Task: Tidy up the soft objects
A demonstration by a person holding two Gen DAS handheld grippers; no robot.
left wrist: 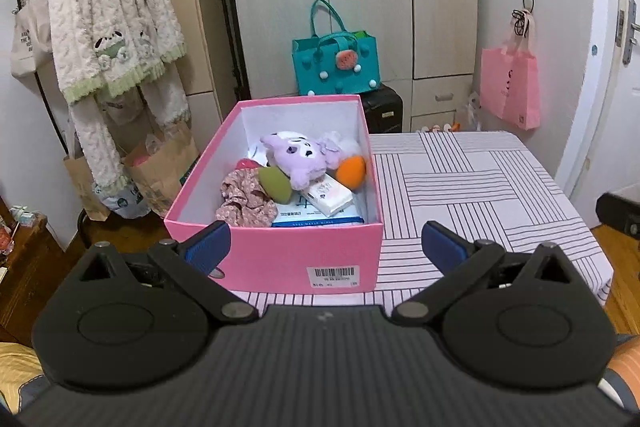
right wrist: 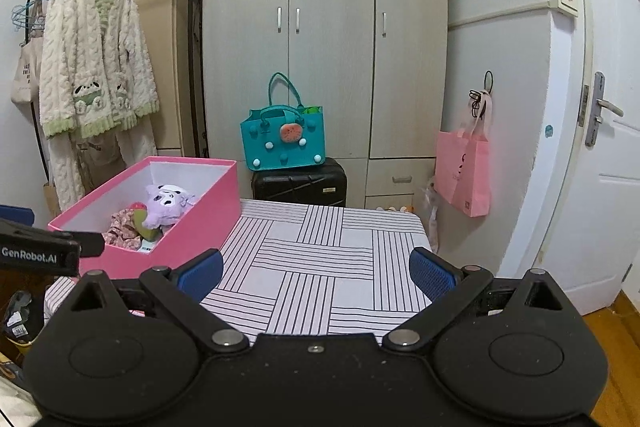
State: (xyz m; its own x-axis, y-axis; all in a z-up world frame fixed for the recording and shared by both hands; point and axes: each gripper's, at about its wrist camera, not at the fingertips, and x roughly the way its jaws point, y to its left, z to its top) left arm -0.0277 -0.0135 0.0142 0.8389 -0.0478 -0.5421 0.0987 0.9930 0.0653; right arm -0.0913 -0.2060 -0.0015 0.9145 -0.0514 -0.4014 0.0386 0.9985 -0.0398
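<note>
Reading "GenRobot.AI" on left tongs (right wrist: 60, 247); barcode label (left wrist: 335, 273) on pink box (left wrist: 280, 255).

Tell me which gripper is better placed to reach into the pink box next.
Probably the left gripper: it is open and faces the pink box directly. The right gripper faces bare tablecloth beside it.

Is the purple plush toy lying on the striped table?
No, the purple plush toy lies inside the pink box, on top of other things.

Both wrist views face the wardrobe (right wrist: 328, 39), sharing the pink box (left wrist: 276, 255).
</note>
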